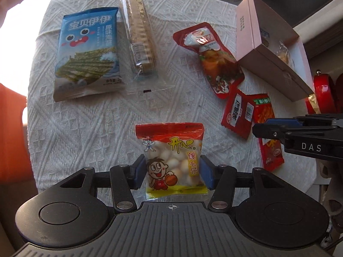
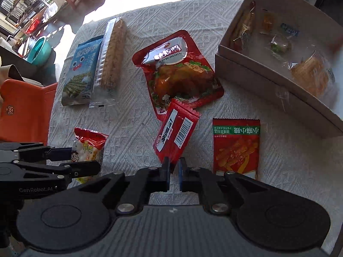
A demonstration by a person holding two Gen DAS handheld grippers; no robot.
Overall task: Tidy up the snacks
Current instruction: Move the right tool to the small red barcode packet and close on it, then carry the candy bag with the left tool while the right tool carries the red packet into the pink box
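1. As I looked down the left wrist view, my left gripper (image 1: 172,172) stood with its blue pads either side of the bun-ball snack bag (image 1: 172,160); the pads met the bag's edges, so I logged the jaws as clamped on it, the bag upright between them over the white textured cloth (image 1: 85,128)
2. My right gripper (image 2: 174,169) had its jaws clenched on the lower corner of a small red barcode sachet (image 2: 176,133), which tilted up off the cloth, its upper end overlapping the roast-duck pouch (image 2: 178,70)
3. The red strip-snack packet (image 2: 235,147) lay flat just beside the sachet, on its right
4. The blue seaweed packet (image 1: 89,53) and the clear cracker sleeve (image 1: 140,34) lay side by side, touching, at the far left of the cloth
5. The open cardboard box (image 2: 268,90) sat at the far right; inside it I could see several small wrapped items, too blurred to identify
6. An orange chair (image 2: 25,111) stood beside the table's left edge
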